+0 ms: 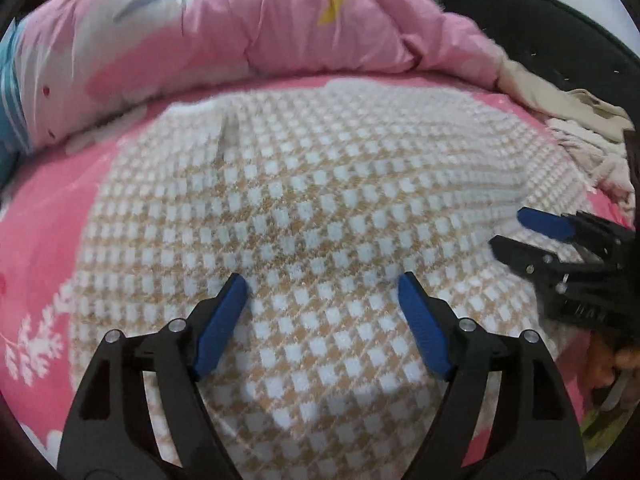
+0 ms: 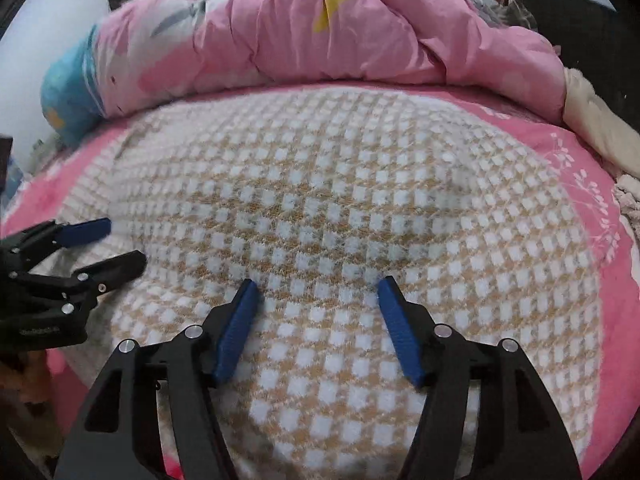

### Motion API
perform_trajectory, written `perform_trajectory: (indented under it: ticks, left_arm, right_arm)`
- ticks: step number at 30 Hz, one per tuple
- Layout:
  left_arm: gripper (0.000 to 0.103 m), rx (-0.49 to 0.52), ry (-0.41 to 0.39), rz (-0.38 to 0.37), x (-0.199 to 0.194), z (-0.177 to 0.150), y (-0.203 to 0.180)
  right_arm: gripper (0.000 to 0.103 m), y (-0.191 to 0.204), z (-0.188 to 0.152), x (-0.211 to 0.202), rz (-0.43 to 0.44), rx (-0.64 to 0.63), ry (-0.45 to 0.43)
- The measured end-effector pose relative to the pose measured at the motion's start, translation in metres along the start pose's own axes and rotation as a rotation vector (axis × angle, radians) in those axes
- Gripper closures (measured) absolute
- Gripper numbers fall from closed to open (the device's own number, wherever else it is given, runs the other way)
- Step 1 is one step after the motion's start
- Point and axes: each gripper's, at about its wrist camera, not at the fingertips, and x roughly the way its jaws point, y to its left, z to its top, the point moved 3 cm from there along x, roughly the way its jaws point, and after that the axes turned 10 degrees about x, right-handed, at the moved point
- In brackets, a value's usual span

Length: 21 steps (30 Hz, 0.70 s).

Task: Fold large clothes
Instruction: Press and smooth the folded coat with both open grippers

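From my left wrist, my left gripper point(image 1: 322, 286) hangs with jaws released and nothing between them over the checked white-and-tan knit garment point(image 1: 304, 216), spread flat on the pink bedsheet point(image 1: 44, 216), a crumpled pink quilt point(image 1: 256, 28) heaped behind it and beige clothes point(image 1: 560, 104) piled far right. From my right wrist, my right gripper point(image 2: 318, 290) is likewise released above that garment, pink sheet bordering it

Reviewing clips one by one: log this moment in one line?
garment: checkered knit spread on pink bed sheet | left gripper: open, empty, above knit | right gripper: open, empty, above knit | fold: not yet started
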Motion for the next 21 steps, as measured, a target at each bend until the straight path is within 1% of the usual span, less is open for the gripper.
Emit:
perform_trajectory:
  ticks: [1, 2, 4, 5, 6, 7, 8, 9, 10, 11, 12, 13, 15, 16, 17, 18, 19, 20, 21]
  left_arm:
    - [0.028, -0.014, -0.022, -0.031, -0.01, 0.004, 0.003]
    - [0.028, -0.03, -0.061, -0.054, -0.018, 0.009, 0.006]
    - [0.028, -0.048, -0.116, -0.06, -0.026, 0.021, 0.011]
    - [0.028, -0.057, -0.123, -0.05, -0.026, 0.029, 0.013]
    - [0.028, -0.072, -0.116, -0.04, -0.021, 0.036, 0.017]
    - [0.028, -0.088, -0.084, -0.028, -0.008, 0.04, 0.02]
    - [0.027, -0.092, -0.026, 0.006, 0.009, 0.038, 0.023]
    - [0.027, -0.087, 0.023, 0.008, 0.027, 0.033, 0.023]
    - [0.027, -0.082, 0.031, 0.004, 0.035, 0.028, 0.024]
    - [0.027, -0.07, 0.022, 0.009, 0.036, 0.028, 0.022]
    - [0.027, -0.052, 0.01, 0.016, 0.027, 0.028, 0.019]
    - [0.027, -0.05, 0.002, 0.014, 0.015, 0.028, 0.018]
    - [0.028, -0.052, -0.039, -0.025, -0.014, 0.017, 0.013]
    - [0.028, -0.043, -0.065, -0.047, -0.028, 0.009, 0.01]
    - [0.028, -0.033, -0.083, -0.06, -0.036, 0.002, 0.007]
    - [0.028, -0.023, -0.087, -0.07, -0.041, -0.008, 0.002]
    - [0.028, -0.024, -0.062, -0.071, -0.034, -0.015, 0.002]
    - [0.028, -0.03, -0.011, -0.062, -0.019, -0.026, 0.0]
    - [0.028, -0.017, -0.004, -0.036, -0.01, -0.03, -0.003]
  right_arm:
    - [0.042, 0.001, 0.008, -0.012, 0.011, 0.009, -0.019]
    - [0.042, 0.003, 0.016, -0.02, 0.021, 0.008, -0.051]
    - [0.042, 0.008, 0.035, -0.024, 0.01, 0.006, -0.098]
    - [0.042, 0.01, 0.041, -0.02, 0.003, 0.01, -0.102]
    - [0.042, 0.011, 0.049, -0.007, -0.005, 0.014, -0.092]
    - [0.042, 0.011, 0.051, 0.009, -0.034, 0.008, -0.07]
    - [0.041, 0.007, 0.05, 0.033, -0.058, 0.0, -0.03]
    - [0.037, 0.004, 0.047, 0.047, -0.052, 0.002, -0.009]
    - [0.037, 0.002, 0.046, 0.051, -0.043, 0.003, -0.01]
    - [0.037, 0.002, 0.047, 0.044, -0.041, 0.007, -0.012]
    - [0.037, 0.003, 0.046, 0.035, -0.047, 0.013, -0.008]
    - [0.037, 0.006, 0.043, 0.02, -0.049, 0.022, -0.001]
    - [0.038, 0.012, 0.03, -0.008, 0.01, 0.006, -0.03]
    - [0.038, 0.021, 0.018, -0.025, 0.023, -0.032, -0.063]
    - [0.038, 0.026, 0.007, -0.031, 0.015, -0.061, -0.074]
    - [0.038, 0.029, -0.001, -0.031, 0.009, -0.078, -0.071]
    - [0.038, 0.033, -0.014, -0.019, 0.002, -0.088, -0.037]
    - [0.038, 0.031, -0.029, -0.005, -0.015, -0.088, -0.006]
    - [0.036, 0.03, -0.037, 0.005, -0.03, -0.096, -0.022]
